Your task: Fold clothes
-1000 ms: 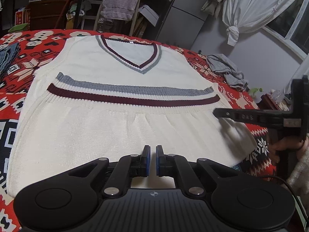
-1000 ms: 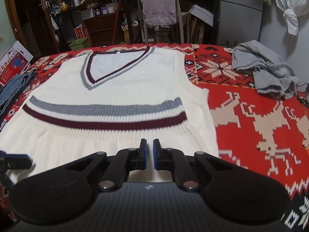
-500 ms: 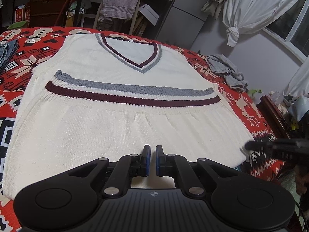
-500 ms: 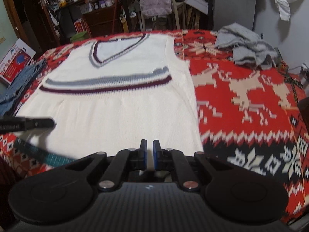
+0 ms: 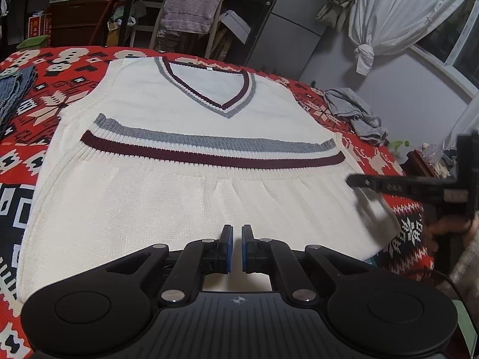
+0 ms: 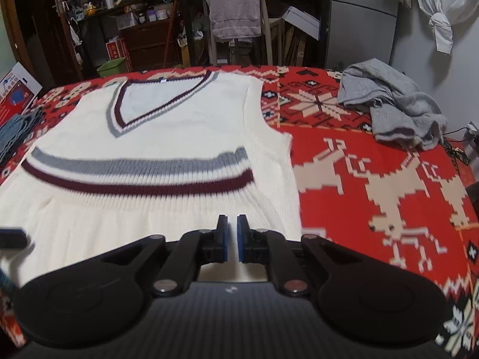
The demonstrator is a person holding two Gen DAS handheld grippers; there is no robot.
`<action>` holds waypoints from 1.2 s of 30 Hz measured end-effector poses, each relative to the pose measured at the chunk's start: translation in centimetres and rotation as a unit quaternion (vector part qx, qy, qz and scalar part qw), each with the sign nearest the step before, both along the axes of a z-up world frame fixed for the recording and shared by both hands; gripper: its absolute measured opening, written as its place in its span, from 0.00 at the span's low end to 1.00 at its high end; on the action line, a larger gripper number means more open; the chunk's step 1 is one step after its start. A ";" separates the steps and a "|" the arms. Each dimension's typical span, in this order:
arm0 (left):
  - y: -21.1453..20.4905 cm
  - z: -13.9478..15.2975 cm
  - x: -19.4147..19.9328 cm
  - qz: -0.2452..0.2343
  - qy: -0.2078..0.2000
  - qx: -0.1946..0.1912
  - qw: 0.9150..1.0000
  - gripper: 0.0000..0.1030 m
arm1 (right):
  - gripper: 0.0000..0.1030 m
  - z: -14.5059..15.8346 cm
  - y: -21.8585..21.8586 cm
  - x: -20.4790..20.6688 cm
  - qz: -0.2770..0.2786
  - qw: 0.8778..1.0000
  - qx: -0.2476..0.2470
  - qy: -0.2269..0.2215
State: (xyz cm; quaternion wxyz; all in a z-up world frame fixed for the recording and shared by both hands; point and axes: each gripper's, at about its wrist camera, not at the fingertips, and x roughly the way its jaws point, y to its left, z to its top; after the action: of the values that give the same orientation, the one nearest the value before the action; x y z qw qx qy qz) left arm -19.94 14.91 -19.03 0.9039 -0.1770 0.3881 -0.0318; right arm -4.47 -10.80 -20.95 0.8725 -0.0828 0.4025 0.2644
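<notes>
A cream sleeveless V-neck vest (image 5: 194, 197) with one grey and one maroon chest stripe lies flat, front up, neck pointing away from me. My left gripper (image 5: 237, 233) hovers over the middle of its lower hem, jaws shut with only a thin gap and no cloth between them. The right gripper (image 6: 232, 224) is shut the same way above the vest (image 6: 149, 125) near its lower right side. From the left wrist view, the right gripper (image 5: 359, 181) shows side-on above the vest's right edge, held by a hand (image 5: 446, 227). The left gripper's fingertip (image 6: 12, 236) shows at the right view's left edge.
A red patterned blanket (image 6: 374, 155) covers the surface. A crumpled grey garment (image 6: 398, 113) lies at the far right, and folded blue denim (image 5: 12, 89) at the far left. Beyond the far edge stand a chair draped with a towel (image 5: 194, 0), shelves and a fridge.
The right gripper drew back and low past the near edge half a second ago, then came forward again over the vest's right side. The left gripper barely shifted. The vest stays flat.
</notes>
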 end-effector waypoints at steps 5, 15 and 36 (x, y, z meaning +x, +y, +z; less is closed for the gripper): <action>0.0 -0.2 0.3 -0.004 0.002 -0.002 1.000 0.04 | 0.06 0.5 -3.2 -4.0 0.001 1.000 -0.012 0.022; -0.2 -0.1 0.1 -0.004 0.001 -0.001 1.000 0.04 | 0.07 2.4 -4.1 -4.3 -0.012 1.000 0.012 0.006; 1.2 0.2 -0.6 0.014 -0.002 0.005 1.000 0.04 | 0.05 0.5 -5.3 -3.9 -0.024 0.999 -0.010 0.025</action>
State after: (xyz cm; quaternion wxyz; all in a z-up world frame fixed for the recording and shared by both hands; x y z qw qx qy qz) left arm -20.55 16.15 -18.80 0.9060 -0.1777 0.3837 -0.0175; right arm -8.39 -16.06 -20.45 0.8675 -0.0751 0.4287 0.2409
